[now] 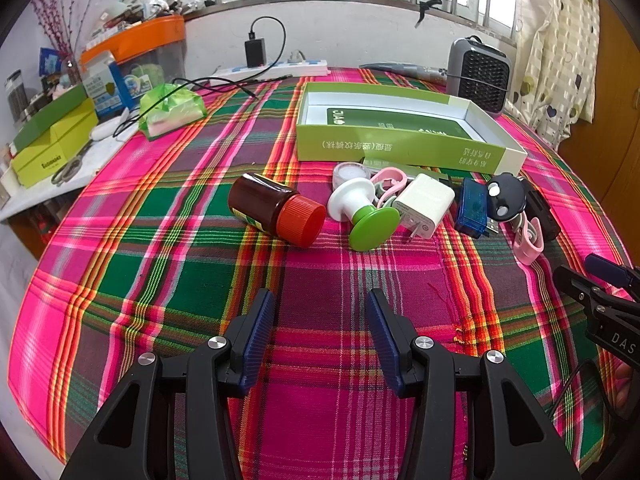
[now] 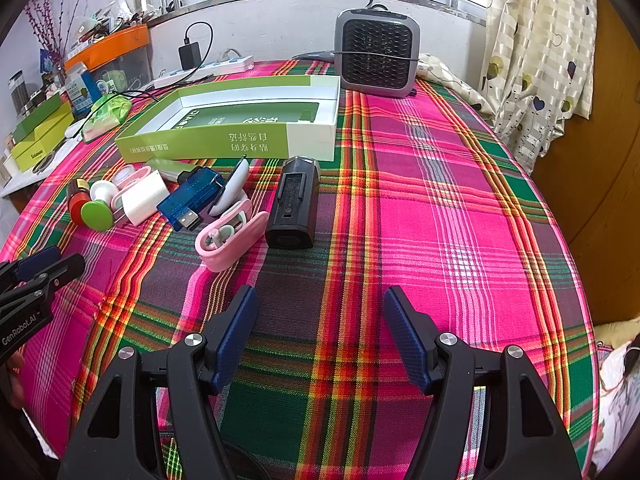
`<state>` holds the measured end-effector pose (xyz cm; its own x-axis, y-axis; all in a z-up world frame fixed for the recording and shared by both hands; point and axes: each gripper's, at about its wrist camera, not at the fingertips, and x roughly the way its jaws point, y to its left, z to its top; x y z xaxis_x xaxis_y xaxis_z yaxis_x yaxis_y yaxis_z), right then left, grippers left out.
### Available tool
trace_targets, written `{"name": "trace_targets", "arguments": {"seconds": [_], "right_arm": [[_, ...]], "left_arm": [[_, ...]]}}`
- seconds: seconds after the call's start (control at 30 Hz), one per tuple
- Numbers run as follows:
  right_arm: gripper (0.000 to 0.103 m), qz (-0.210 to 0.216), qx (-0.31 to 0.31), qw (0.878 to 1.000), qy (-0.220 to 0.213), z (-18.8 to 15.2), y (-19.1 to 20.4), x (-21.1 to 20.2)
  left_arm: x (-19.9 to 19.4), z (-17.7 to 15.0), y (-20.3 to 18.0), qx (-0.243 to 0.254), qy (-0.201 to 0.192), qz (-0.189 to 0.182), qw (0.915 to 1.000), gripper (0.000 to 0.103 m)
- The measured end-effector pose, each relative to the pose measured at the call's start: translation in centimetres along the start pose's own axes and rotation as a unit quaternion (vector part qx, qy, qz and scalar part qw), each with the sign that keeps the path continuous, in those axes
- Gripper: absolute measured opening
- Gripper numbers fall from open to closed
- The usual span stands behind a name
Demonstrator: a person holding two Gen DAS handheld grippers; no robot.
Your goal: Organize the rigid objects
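L grip [image 1: 320, 300] open | R grip [image 2: 320, 300] open | pink case [image 1: 530, 242] half hidden

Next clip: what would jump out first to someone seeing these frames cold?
The loud pink-and-green plaid cloth covering the table. Then the row of small items across its middle, from the brown bottle lying on its side at the left to the black device at the right, with the open green box just behind. Both grippers, left and right, hover with jaws open and empty.

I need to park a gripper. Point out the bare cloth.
Free: cloth right of the black case, below the heater; also cloth in front of the bottle. Crowded: the row of small items along the green box.
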<state>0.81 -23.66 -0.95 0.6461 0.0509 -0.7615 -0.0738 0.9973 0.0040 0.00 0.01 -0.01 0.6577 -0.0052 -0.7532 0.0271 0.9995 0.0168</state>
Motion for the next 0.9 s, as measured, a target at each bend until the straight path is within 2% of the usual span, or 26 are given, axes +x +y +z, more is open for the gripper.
{"name": "trace_targets", "arguments": {"seconds": [0.23, 0.47, 0.6, 0.77, 0.9], "right_arm": [[0.066, 0.001, 0.001, 1.000, 0.000, 0.0, -0.1, 0.0], [0.066, 0.004, -0.002, 1.000, 0.001, 0.3, -0.1, 0.2], [0.066, 0.011, -0.003, 1.000, 0.007, 0.9, 0.0, 0.7], [0.066, 0.008, -0.006, 1.000, 0.011, 1.9, -0.4, 1.2], [0.066, 0.008, -0.015, 1.000, 0.017, 2.7, -0.1, 2.0]], "left_arm": [[0.0, 0.1, 0.1, -0.001, 0.003, -0.008, 1.0000, 0.047], [0.1, 0.5, 2.2, -0.037, 0.016, -0.060, 0.9974, 0.047], [0.0, 0.7, 2.2, -0.051, 0.020, -0.078, 0.9954, 0.047], [-0.1, 1.5, 2.3, -0.058, 0.015, -0.086, 0.9945, 0.047], [0.8, 2.4, 2.7, -0.068, 0.016, -0.068, 0.9952, 0.047]]}}
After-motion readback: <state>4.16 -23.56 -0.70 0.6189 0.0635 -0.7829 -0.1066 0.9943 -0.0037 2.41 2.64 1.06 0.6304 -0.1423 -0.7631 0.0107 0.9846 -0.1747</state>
